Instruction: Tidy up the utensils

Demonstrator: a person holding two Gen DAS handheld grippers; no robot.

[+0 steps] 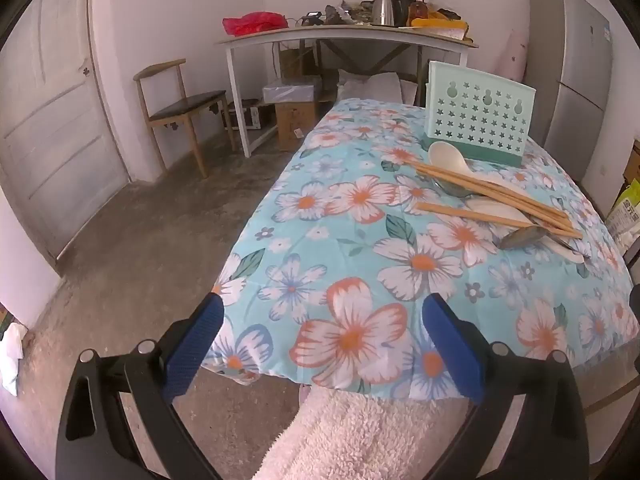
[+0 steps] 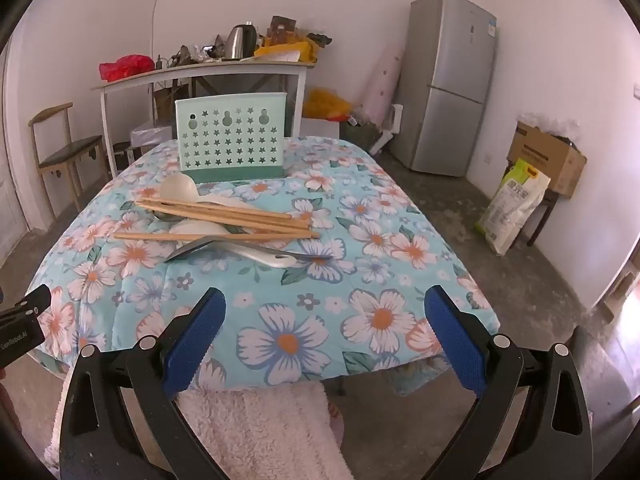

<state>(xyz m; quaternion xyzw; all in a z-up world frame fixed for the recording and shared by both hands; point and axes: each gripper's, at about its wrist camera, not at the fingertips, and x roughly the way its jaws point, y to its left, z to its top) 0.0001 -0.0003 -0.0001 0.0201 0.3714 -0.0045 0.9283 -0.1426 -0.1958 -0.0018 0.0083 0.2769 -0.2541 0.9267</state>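
Hovering open, empty: left gripper (image 1: 322, 312), right gripper (image 2: 325, 306); chopsticks (image 2: 224, 216) untouched.

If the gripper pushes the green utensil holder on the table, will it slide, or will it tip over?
The green utensil holder stands tall and thin on a narrow base, so a push high on its wall would probably tip it. It looks like light perforated plastic, and nothing shows inside it, so it likely weighs little. The soft floral tablecloth may catch its base rather than let it slide.

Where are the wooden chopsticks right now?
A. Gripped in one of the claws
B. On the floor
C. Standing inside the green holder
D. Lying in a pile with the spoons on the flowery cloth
D: the chopsticks lie across the spoons on the tablecloth, in front of the green holder.
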